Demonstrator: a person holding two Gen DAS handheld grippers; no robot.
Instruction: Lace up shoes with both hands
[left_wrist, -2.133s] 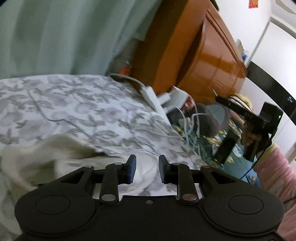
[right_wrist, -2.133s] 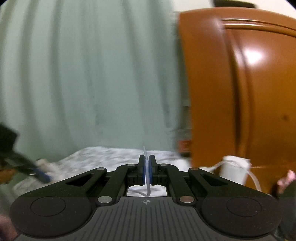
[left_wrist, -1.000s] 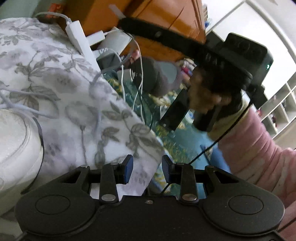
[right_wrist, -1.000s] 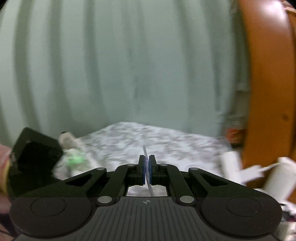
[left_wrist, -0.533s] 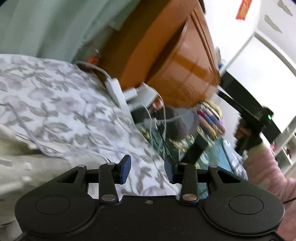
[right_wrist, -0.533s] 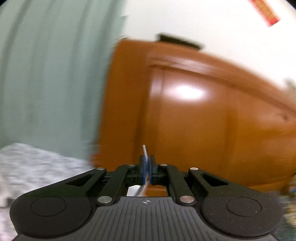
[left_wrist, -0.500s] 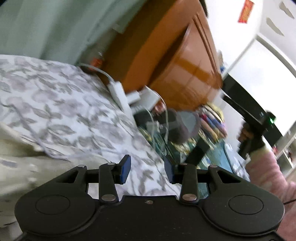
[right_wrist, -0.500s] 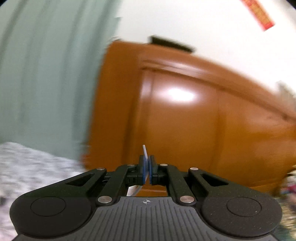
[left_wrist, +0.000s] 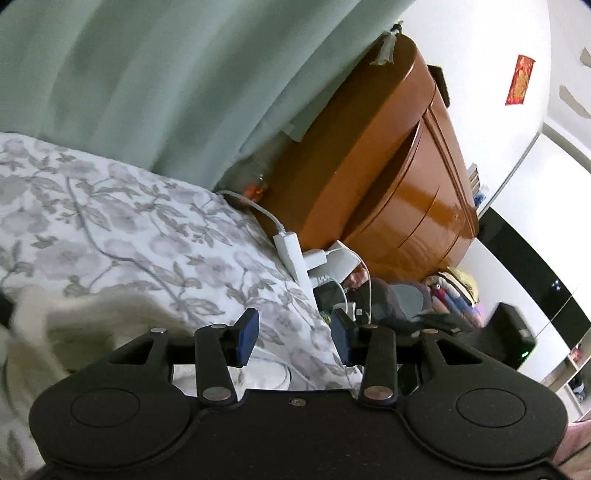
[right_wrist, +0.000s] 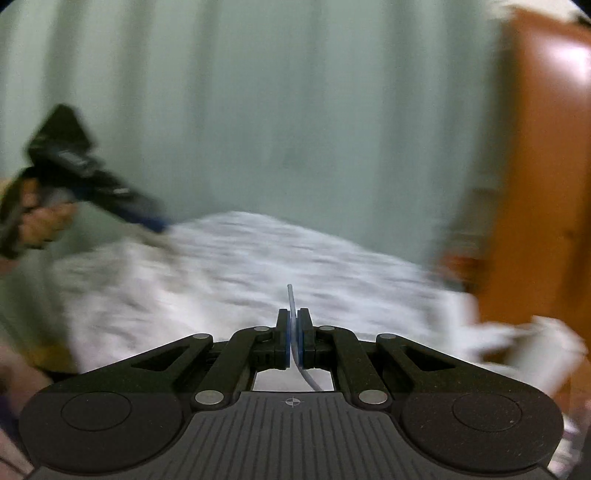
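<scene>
My left gripper (left_wrist: 294, 328) hangs over the bed's edge. Its jaws are opening, with nothing between the blue pads. A cream-white, blurred shape (left_wrist: 55, 317) lies at the lower left; I cannot tell if it is the shoe. A white cord (left_wrist: 275, 363) loops just under the left fingers. My right gripper (right_wrist: 294, 321) is shut on a thin white shoelace (right_wrist: 290, 295), whose stiff tip sticks up past the pads. In the right wrist view a hand holds the left gripper (right_wrist: 153, 221) at the far left. In the left wrist view the right gripper's body (left_wrist: 511, 332) shows blurred at the right.
The bed has a grey floral cover (left_wrist: 129, 229), with a green curtain (left_wrist: 166, 74) behind it. An orange wooden cabinet (left_wrist: 388, 184) stands to the right. A white power strip (left_wrist: 291, 254) with chargers and cables lies at the bed's edge. Clothes (left_wrist: 454, 291) are piled on the floor.
The right wrist view swung from the cabinet back to the bed and curtain, bringing the left gripper into sight. The left view tilted upward and its jaws widened a little.
</scene>
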